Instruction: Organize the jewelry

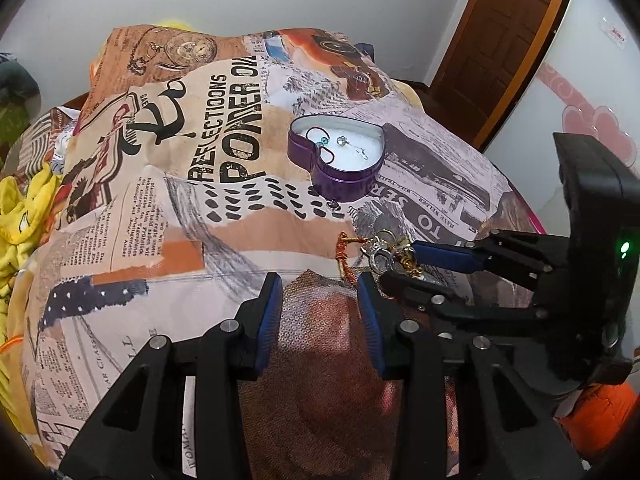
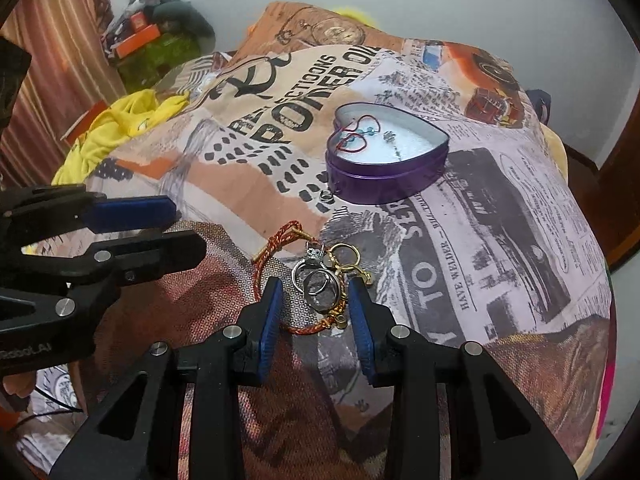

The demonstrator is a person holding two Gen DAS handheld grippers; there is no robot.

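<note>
— What could you read on the bedspread (image 2: 500,216)?

— Newspaper print all over it. The biggest headline read "REFLECTIOONS" with "POWER OIL" under it, as near as I could make out, running toward the far edge. Nearer my right side there was a black band with "TO" and "SER", and a smaller line, "HAVE WELDER", below it. The body of my left tool carried a pale logo in the right wrist view, cut off by the frame, so I could not read it whole.

— And the jewelry?

— The purple heart-shaped tin (image 2: 384,184) sat open near the middle of the bedspread, white-lined, with a red cord with blue beads (image 2: 356,136) and a small silver pendant (image 2: 390,136) inside. One small ring (image 2: 326,197) lay on the cloth just beside the tin's near wall. The jewelry pile (image 2: 320,276) lay closer to my edge: silver rings, gold hoops and a red-and-gold braided cord (image 2: 276,244), tangled together.

— Your tools?

— My right gripper (image 2: 316,300) stood released, its blue pads spread to either side of the silver rings, and I could not tell whether it touched them. My left gripper (image 1: 320,300) was likewise released and grasped nothing, just beside the pile on its left.
</note>
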